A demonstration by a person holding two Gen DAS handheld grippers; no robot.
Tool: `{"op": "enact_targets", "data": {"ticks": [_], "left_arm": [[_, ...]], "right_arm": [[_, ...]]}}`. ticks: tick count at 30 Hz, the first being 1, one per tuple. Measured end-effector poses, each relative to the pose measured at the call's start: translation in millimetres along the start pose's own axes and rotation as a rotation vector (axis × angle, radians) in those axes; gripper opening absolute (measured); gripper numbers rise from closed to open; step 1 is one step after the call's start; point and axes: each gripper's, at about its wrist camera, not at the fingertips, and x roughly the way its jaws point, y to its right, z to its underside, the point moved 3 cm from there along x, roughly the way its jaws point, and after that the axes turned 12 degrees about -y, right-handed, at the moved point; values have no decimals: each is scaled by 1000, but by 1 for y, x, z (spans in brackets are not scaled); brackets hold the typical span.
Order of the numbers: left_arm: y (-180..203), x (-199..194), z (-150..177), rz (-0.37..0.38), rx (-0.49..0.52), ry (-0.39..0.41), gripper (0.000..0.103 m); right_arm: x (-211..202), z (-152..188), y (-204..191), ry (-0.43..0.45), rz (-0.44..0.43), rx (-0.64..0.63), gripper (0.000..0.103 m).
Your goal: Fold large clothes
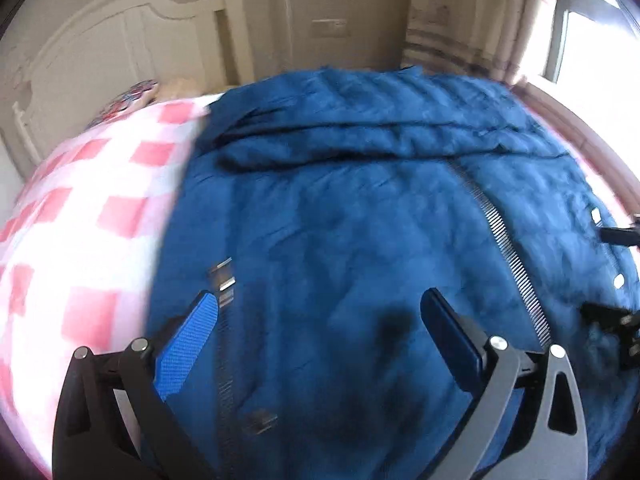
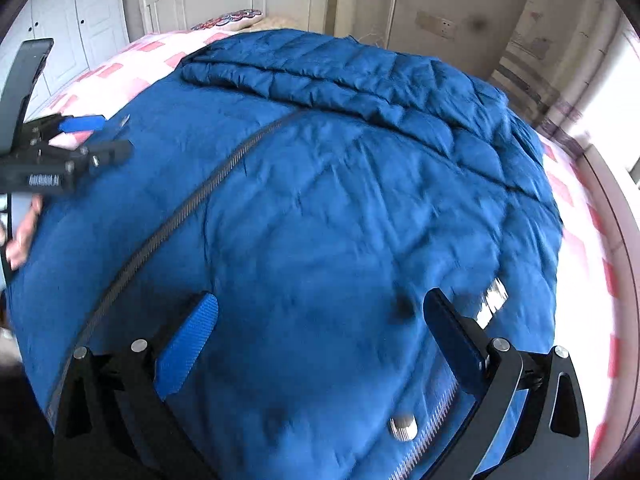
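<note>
In the left wrist view, a blue coat (image 1: 360, 208) is spread flat over a bed (image 1: 80, 208) with a pink-checked cover, presumably so that its panels can be folded over without bunching. A sleeve (image 1: 340, 136) is laid across the far part of the coat, which suggests one fold is already made. The left gripper (image 1: 320, 332) is held low over the near part of the coat, its jaws spread wide and nothing between them; a zip (image 1: 508, 256) runs past its right side. The placement is judged to be a lead-in to pinching the fabric. The right gripper (image 1: 612, 276) is glimpsed at the right edge.

In the right wrist view, the right gripper (image 2: 320, 336) is likewise released, jaws wide apart above the coat (image 2: 340, 208), with a metal snap (image 2: 403, 427) just under it. The left gripper (image 2: 86, 136) is seen at the coat's left edge, over the bed (image 2: 580, 280), also parted. Both are set at opposite sides, probably so that the hem can be lifted evenly.
</note>
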Motion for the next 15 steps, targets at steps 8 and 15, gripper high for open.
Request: {"op": "enact_targets", "data": {"ticks": [8, 15], "left_arm": [[-15, 13, 6, 2, -40, -61, 101], [29, -38, 29, 79, 132, 48, 101]], "right_arm": [[4, 18, 0, 26, 5, 34, 98], [-27, 30, -29, 102, -31, -81, 98]]}}
